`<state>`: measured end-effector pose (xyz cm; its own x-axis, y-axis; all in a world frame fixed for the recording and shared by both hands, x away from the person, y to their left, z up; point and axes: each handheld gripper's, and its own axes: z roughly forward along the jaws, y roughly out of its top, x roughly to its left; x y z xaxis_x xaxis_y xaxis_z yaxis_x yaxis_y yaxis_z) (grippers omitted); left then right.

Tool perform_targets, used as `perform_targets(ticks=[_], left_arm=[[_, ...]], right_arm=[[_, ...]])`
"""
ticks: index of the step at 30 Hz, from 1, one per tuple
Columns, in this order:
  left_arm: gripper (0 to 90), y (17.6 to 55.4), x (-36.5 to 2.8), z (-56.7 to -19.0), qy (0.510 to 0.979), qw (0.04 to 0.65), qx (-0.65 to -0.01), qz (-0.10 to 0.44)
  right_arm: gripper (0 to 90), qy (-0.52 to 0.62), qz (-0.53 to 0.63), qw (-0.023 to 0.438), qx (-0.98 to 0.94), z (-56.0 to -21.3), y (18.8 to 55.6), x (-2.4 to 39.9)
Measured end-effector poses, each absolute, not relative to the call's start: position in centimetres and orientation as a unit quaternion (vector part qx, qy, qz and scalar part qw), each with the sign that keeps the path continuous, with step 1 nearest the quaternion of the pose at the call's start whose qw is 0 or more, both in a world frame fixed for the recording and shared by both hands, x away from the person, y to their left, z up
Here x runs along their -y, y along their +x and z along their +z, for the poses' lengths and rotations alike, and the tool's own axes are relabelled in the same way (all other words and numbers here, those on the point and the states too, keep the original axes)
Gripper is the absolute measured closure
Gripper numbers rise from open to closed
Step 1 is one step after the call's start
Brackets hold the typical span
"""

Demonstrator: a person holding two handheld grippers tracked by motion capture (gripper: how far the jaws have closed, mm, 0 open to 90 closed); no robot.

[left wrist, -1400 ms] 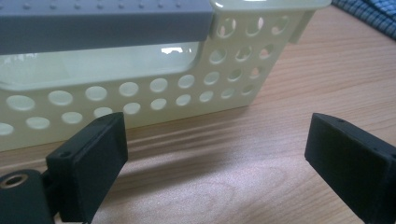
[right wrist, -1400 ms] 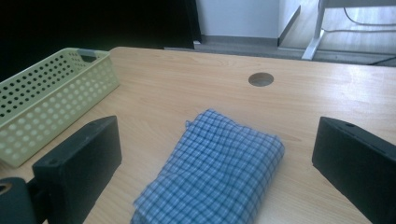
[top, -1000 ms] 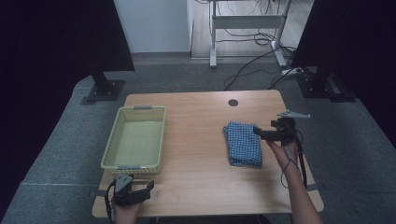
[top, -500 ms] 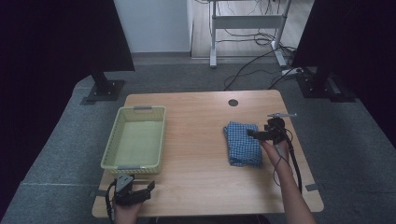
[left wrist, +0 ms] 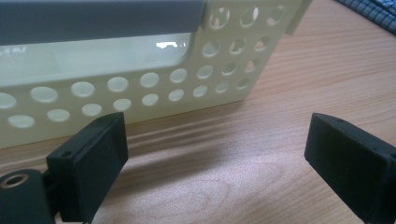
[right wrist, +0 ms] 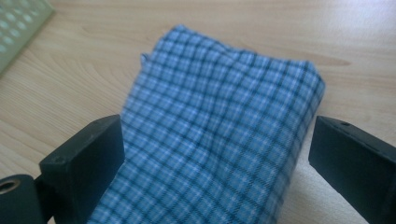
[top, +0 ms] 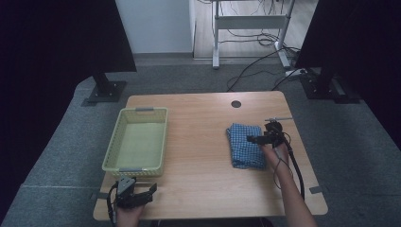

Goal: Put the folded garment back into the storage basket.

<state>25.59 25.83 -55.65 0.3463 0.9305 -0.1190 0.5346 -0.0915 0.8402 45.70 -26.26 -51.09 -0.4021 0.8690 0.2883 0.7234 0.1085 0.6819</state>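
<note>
A folded blue checked cloth [top: 244, 144] lies on the right half of the wooden table [top: 198, 161]. My right gripper [top: 253, 139] hovers over the cloth's right edge, pointing left. Its jaws stand open, one on each side of the cloth [right wrist: 219, 149], with nothing pinched. A pale yellow-green perforated basket [top: 137, 141] sits on the left half, with nothing inside. My left gripper [top: 142, 191] rests low at the table's front edge, just in front of the basket's near wall [left wrist: 140, 88]. It is open and holds nothing.
A dark round cable hole [top: 236, 104] sits near the table's back edge. Bare wood lies between basket and cloth. Black stands and cables [top: 255, 66] lie on the grey floor behind the table.
My right gripper has moved left and toward the near side, from beside the cloth's right edge to over it. The left gripper has stayed where it was.
</note>
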Motion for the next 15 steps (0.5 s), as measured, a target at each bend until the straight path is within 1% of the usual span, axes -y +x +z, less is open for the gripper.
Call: perform_targets(ticks=[4,15], left_arm=[[6.3,25.6,-25.8,-55.7,0.702,0.426,-0.522,0.231],[6.3,25.6,-25.8,-55.7,0.702,0.425,-0.523,0.230]], right_arm=[[3.3,0.539,0.376,0.082,-0.750,-52.0,46.1,25.5],[4.3,0.546,0.338,0.083,-0.762,-53.2,46.6,25.0]])
